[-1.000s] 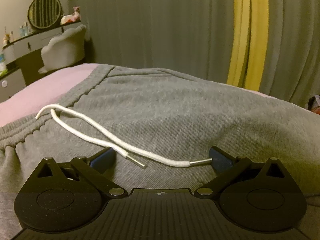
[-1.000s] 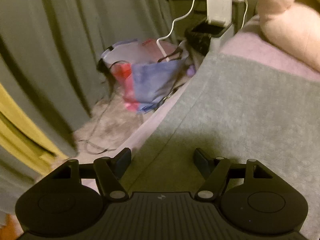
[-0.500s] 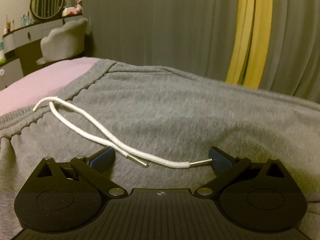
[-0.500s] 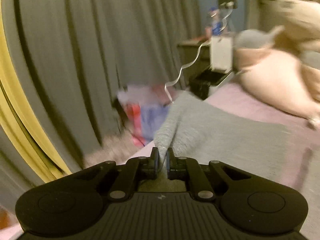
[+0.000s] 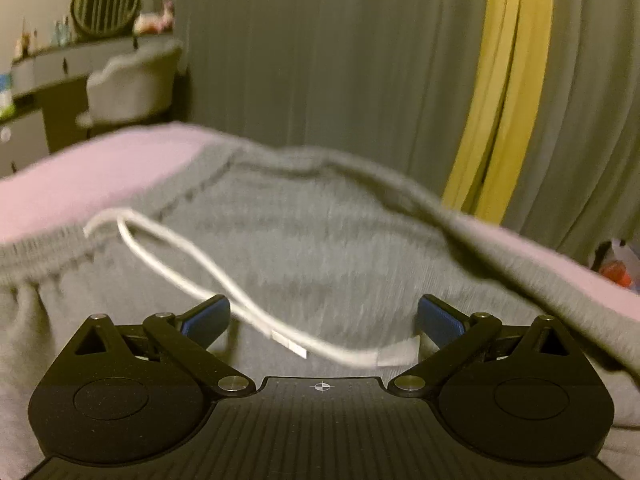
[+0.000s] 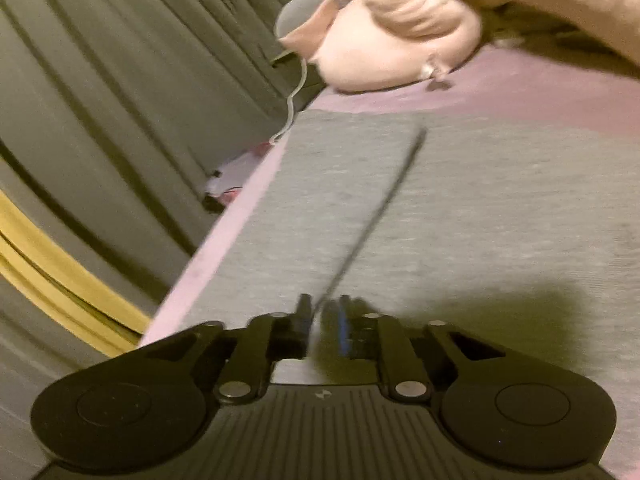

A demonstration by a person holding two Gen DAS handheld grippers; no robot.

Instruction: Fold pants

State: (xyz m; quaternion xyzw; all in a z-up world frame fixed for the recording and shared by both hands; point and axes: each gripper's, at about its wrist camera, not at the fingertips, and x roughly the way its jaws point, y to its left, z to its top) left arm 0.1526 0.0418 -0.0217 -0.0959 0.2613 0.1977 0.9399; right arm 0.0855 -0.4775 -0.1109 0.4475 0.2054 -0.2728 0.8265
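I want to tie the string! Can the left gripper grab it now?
Probably yes. The left gripper is open, and the string lies on top of the pants, running between its fingers with nothing covering it.

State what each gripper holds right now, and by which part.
The right gripper is shut on the grey pants, pinching the side edge of the fabric. The left gripper is open above the white drawstring, holding nothing.

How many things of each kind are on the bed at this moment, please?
Pants: 1
Drawstring: 1
Pillows: 1
Grippers: 2, left gripper and right gripper
Total: 5
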